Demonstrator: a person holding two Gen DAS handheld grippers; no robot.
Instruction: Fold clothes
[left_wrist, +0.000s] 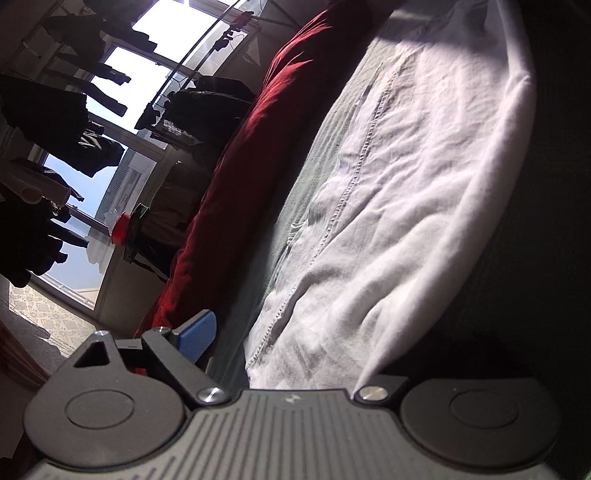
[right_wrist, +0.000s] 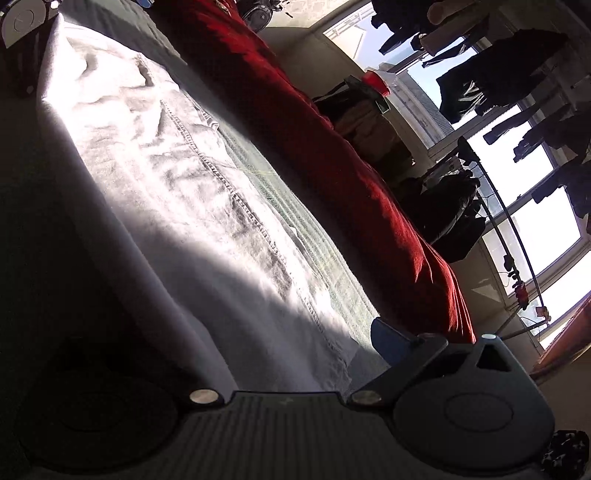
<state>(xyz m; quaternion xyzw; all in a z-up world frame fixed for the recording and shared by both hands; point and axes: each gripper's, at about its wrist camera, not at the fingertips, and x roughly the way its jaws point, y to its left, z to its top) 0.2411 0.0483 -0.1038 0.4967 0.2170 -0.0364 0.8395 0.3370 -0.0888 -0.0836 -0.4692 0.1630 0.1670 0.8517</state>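
- White garment (left_wrist: 406, 206) lies flat on grey-green bedsheet (left_wrist: 295, 206), beside red blanket (left_wrist: 236, 166).
- Soft, light, limp; I'd pinch the stitched hem at the corners.
- Left gripper (left_wrist: 280, 354): jaws astride the cloth's end, apparently not pinching.
- Right gripper (right_wrist: 295, 354): state cannot be told.

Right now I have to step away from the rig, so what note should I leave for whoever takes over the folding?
Left claw: open at one end of the white garment, nothing clamped.
Right claw: open at the opposite end, one finger hidden.
Garment lies wrinkled on the grey-green cover, beside the red blanket.
No fold visible yet; gripping and folding remain.
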